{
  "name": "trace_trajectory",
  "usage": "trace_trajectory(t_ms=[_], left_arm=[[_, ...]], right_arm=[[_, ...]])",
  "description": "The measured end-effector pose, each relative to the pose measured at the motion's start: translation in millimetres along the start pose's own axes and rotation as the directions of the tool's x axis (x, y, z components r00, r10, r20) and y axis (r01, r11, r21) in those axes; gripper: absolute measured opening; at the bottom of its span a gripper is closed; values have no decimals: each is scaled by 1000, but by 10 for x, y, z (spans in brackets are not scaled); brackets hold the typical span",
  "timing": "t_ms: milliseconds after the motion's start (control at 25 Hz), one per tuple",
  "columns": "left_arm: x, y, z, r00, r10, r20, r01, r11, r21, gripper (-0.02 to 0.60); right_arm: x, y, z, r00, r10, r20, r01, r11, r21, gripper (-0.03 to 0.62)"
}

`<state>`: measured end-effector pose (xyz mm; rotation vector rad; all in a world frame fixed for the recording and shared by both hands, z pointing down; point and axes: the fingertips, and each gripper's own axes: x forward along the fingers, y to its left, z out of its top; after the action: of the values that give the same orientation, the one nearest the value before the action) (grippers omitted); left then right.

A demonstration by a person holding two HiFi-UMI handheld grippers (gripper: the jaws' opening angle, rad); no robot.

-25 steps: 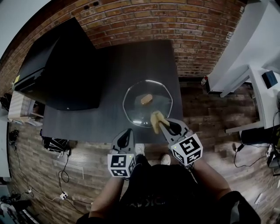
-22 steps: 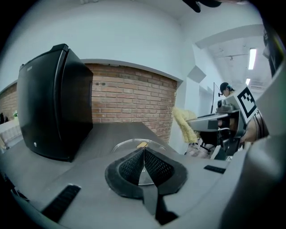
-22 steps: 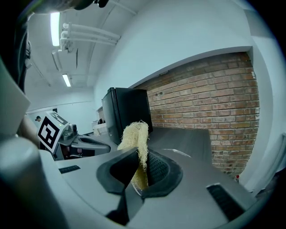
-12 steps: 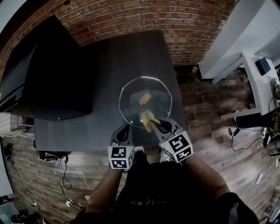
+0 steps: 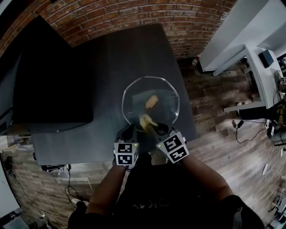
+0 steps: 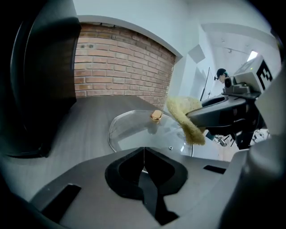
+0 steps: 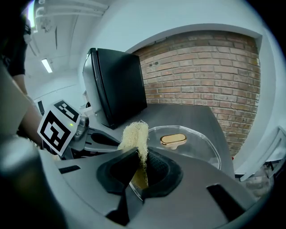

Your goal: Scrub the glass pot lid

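A round glass pot lid (image 5: 163,96) with a gold knob (image 5: 151,101) lies flat on the dark table (image 5: 129,53), near its front right corner. My right gripper (image 5: 151,126) is shut on a yellow fibrous scrubber (image 5: 145,120), which sits over the lid's near rim. In the right gripper view the scrubber (image 7: 134,136) sticks up from the gripper (image 7: 140,163), with the lid (image 7: 196,143) just beyond. My left gripper (image 5: 130,132) is shut and empty, its tips at the lid's near-left rim. From the left gripper (image 6: 144,154) the lid (image 6: 134,134) and the scrubber (image 6: 185,117) lie ahead.
A large black box-like object (image 5: 49,76) fills the table's left half. A brick wall (image 5: 111,13) runs behind the table. The table's front edge lies just under the grippers, with wood floor (image 5: 214,129) to the right and a white desk (image 5: 250,58) beyond it.
Both grippers moved forward to the lid. The scrubber shifted left along the near rim, and the left gripper came from off the table edge up to the rim.
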<state>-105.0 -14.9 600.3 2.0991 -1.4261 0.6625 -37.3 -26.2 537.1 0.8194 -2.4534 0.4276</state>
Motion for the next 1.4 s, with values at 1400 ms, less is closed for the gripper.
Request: trace_trajectory(t_ms=[1400], left_arm=[[314, 93, -241, 961, -210, -177, 223, 973, 55, 34]], right_arm=[[784, 169, -576, 952, -70, -296, 64, 998, -30, 49]])
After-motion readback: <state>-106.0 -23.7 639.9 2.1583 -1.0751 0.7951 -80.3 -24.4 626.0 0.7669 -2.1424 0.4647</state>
